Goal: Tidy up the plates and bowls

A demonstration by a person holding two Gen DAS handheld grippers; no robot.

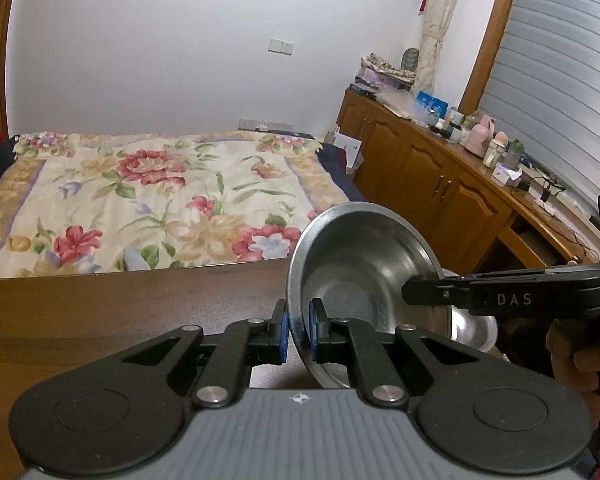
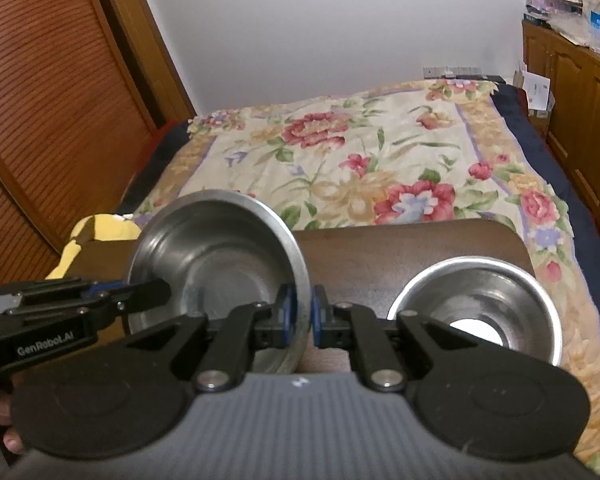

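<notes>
A steel bowl (image 1: pixel 352 276) is held up off the dark wooden table (image 1: pixel 120 308), gripped on opposite sides of its rim. My left gripper (image 1: pixel 299 330) is shut on its near-left rim. My right gripper (image 2: pixel 303 318) is shut on the bowl's (image 2: pixel 220 256) right rim; in the left wrist view it (image 1: pixel 416 292) reaches in from the right. A second steel bowl (image 2: pixel 476 312) stands upright on the table's right part, to the right of the held bowl. In the left wrist view only its edge (image 1: pixel 476 328) shows behind the held bowl.
A bed with a floral cover (image 2: pixel 360 152) lies beyond the table. A wooden sideboard (image 1: pixel 440 176) crowded with small items runs along the right wall. A slatted wooden door (image 2: pixel 40 100) stands at the left. A yellow cloth (image 2: pixel 88 236) lies by the table's left end.
</notes>
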